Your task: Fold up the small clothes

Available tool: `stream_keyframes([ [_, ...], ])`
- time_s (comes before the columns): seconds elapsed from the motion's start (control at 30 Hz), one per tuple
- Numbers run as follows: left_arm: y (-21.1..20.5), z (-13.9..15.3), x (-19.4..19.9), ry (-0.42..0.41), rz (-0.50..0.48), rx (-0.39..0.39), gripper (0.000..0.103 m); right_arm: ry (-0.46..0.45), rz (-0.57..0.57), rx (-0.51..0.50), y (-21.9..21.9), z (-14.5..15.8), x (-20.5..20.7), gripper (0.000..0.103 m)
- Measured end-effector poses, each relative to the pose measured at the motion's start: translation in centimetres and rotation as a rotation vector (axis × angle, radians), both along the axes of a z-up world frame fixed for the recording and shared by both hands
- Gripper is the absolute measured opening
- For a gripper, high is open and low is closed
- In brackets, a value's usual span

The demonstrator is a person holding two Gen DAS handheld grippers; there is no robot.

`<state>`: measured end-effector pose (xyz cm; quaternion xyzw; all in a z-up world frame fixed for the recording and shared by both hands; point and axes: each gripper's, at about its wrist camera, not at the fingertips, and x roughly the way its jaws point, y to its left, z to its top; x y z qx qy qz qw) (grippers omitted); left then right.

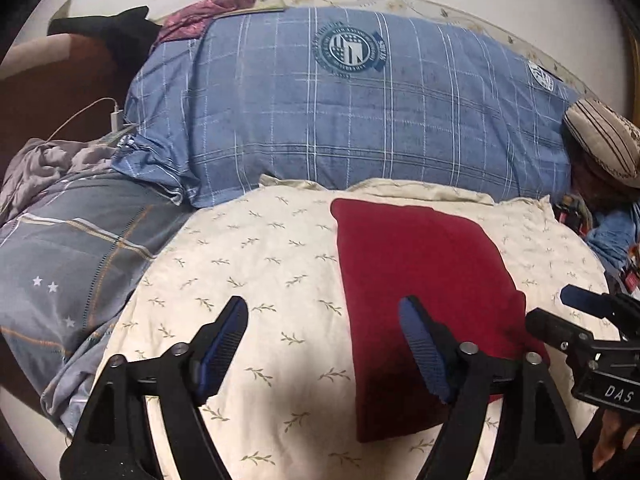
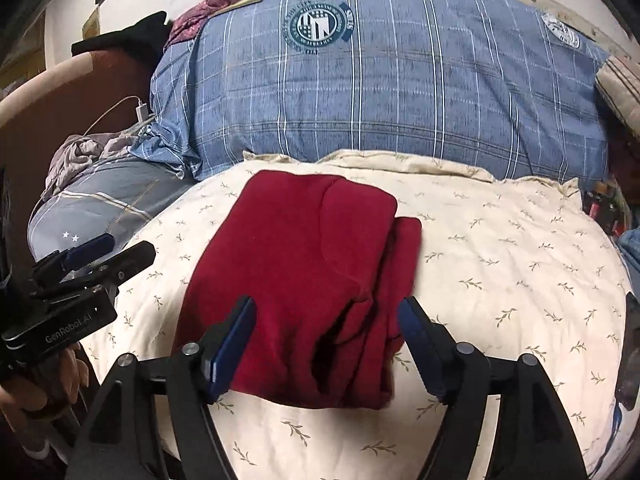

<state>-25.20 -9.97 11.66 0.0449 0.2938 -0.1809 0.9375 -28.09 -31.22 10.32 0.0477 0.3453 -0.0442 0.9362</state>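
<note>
A dark red garment [image 1: 420, 280] [image 2: 304, 248] lies folded into a narrow stack on a cream leaf-print pillow [image 1: 260, 264] [image 2: 500, 264]. My left gripper [image 1: 324, 308] stands open above the pillow. Its right finger hangs over the garment's left edge and its left finger over bare pillow. My right gripper [image 2: 328, 304] is open too, with the near end of the red garment lying between and below its fingers; the pads do not press on it. Each gripper also shows at the edge of the other's view: the right gripper [image 1: 550, 306] and the left gripper [image 2: 126, 246].
A big blue plaid pillow [image 1: 360, 120] [image 2: 380, 92] lies behind the cream one. Grey bedding [image 1: 72, 256] and a white charger cable [image 1: 116, 114] are at the left. A striped cushion [image 1: 604, 140] sits at the right, a maroon cloth [image 1: 208, 12] at the back.
</note>
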Motion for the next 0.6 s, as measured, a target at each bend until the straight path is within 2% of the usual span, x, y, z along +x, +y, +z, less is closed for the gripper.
stream_keyframes([
  [0.1, 0.3, 0.1, 0.0, 0.014, 0.003, 0.004, 0.08, -0.006, -0.018, 0.008, 0.1, -0.1, 0.1, 0.083],
  [0.6, 0.5, -0.1, 1.5, 0.044, 0.027, 0.012, 0.08, 0.022, -0.027, 0.0, 0.4, -1.3, 0.5, 0.085],
])
